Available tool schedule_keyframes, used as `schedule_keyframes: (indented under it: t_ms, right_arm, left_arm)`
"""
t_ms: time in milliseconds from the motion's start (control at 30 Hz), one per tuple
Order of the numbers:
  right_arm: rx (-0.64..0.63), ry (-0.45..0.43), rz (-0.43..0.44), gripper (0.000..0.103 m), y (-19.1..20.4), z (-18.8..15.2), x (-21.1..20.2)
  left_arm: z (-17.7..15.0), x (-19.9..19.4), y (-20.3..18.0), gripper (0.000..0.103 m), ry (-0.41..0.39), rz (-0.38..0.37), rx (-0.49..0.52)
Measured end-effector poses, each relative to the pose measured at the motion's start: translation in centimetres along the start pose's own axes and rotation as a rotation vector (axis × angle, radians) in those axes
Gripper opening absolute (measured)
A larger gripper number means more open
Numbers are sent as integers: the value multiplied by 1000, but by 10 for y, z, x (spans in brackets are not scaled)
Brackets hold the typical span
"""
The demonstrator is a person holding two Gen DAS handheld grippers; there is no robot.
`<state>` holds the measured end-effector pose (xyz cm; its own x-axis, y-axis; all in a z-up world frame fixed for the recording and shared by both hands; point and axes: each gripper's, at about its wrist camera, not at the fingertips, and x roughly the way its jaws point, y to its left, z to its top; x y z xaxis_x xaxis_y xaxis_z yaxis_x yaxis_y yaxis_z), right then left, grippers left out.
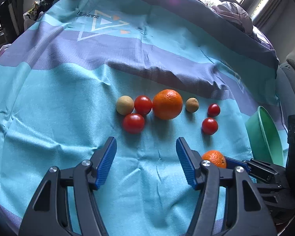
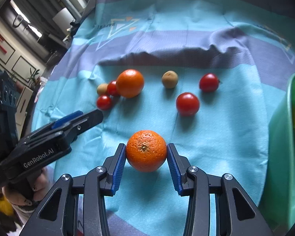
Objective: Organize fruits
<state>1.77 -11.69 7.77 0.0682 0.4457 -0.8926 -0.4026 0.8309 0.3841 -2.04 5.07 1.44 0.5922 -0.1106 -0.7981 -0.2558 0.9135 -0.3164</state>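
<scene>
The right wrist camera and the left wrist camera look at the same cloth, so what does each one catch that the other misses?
Only the right wrist view shows the right gripper with its pads against both sides of the near orange, plus a hand.

Only the left wrist view shows the left gripper with nothing between its wide-open jaws.

Both show the far orange, four tomatoes, two tan fruits and the green bowl.

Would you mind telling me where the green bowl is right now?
The green bowl stands tilted at the right edge of the right wrist view, on the blue cloth, right of the two nearer cherry tomatoes; the left wrist view also shows it at far right.
</scene>
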Motion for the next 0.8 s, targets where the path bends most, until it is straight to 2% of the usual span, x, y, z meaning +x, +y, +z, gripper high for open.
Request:
schedule_keyframes:
  t_ms: [167,300,533,800]
  right_arm:
    - [-11,46,-49,43,3,-4,12]
    - [-7,40,-30,44,2,-3,6]
    - [5,-47,-20,44,-4,-3,-22]
    - [113,-167,43,44,-22,1,-49]
  left_arm:
    - [0,1,-1,62,1,1,12]
    - [-1,1,-4,62,0,3,23]
    - [-2,-9,-7,62,-23,-9,29]
    - [-10,-15,-28,61,-38,-44,93]
